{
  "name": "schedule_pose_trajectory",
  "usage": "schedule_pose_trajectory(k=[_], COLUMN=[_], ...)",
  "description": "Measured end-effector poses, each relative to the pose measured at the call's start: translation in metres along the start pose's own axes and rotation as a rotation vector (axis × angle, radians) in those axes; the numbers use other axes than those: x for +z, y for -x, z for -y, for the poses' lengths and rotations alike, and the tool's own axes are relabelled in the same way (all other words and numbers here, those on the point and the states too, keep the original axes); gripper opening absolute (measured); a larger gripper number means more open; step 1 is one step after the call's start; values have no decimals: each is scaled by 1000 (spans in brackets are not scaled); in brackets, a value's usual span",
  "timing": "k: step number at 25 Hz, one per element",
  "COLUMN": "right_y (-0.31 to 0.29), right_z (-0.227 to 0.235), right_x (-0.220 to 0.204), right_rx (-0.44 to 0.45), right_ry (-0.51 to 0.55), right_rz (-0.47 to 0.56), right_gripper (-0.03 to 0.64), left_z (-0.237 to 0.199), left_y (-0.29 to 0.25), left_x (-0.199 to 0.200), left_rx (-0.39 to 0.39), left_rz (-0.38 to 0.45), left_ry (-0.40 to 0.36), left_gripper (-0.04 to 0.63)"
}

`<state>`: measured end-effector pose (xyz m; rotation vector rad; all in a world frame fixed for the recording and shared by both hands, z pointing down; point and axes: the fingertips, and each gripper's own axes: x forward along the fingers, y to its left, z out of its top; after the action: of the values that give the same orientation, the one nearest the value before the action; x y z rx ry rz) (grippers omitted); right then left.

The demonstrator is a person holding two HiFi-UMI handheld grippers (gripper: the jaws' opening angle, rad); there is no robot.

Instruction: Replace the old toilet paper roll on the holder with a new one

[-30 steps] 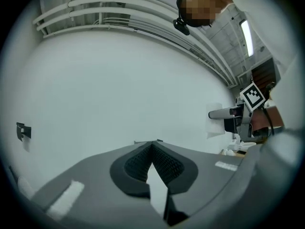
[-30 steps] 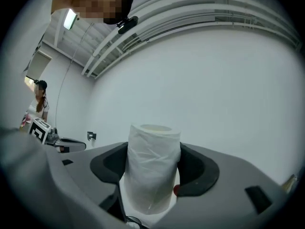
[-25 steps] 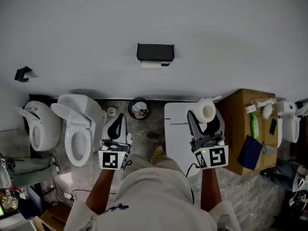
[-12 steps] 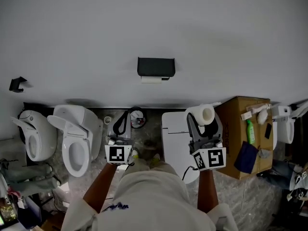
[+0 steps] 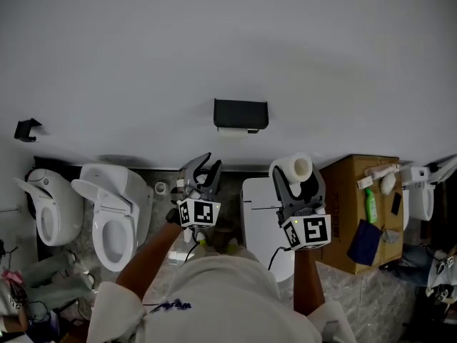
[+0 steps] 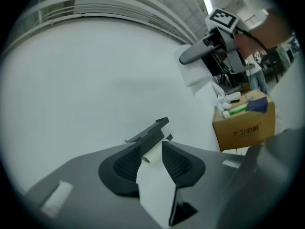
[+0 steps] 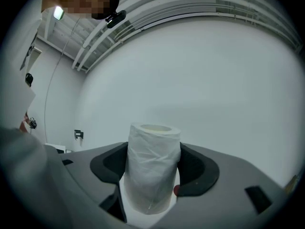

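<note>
White wall ahead, black holder [image 5: 240, 113] mounted on it, old roll [image 5: 228, 131] hanging directly under the holder's cover as a thin pale strip with its long axis running left-right along the wall. Below, along the foot of the wall, toilets [image 5: 114, 206] to the left and a cardboard box [image 5: 357, 206] to the right. Left gripper [image 5: 203, 168] raised below and to the left of the holder, jaws released and parted, nothing clamped between them. From the left gripper view, holder [image 6: 148, 131] framed just past the tips of the left gripper [image 6: 152, 144], so aim judged roughly lined up on it; not touching, gap to the wall impossible to gauge. Right gripper [image 5: 294, 179] held below and to the right of the holder, jaws clenched on the new roll [image 5: 300, 166], the roll in clear film, core opening turned up toward the head camera. Same grasp confirmed in the right gripper view: new roll [image 7: 152, 171] standing on end between the jaws of the right gripper [image 7: 153, 161], pads pressed on its curved sides. Judged: empty left gripper better placed to clear the old roll first. New roll's axis currently crosswise to the old roll's; needs turning level with the wall before mounting.
</note>
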<state>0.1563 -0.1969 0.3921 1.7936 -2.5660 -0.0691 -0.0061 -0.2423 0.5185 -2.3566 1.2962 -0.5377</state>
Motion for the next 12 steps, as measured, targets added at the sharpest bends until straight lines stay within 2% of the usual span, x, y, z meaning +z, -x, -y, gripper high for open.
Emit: schedule_pose_trajectory(k=[4, 9, 12], right_y=[-4, -3, -1], right_z=[-3, -2, -2], right_x=[4, 5, 3], right_rx=[10, 0, -1], right_ry=[8, 0, -5], right_rz=[1, -12, -13], right_gripper=[301, 301, 301], left_z=[13, 38, 48], left_y=[-30, -81, -107], left_x=[-3, -21, -43], left_rx=[-37, -102, -146], left_rz=[-29, -128, -213], left_ry=[-222, -599, -737], left_gripper=[160, 219, 219])
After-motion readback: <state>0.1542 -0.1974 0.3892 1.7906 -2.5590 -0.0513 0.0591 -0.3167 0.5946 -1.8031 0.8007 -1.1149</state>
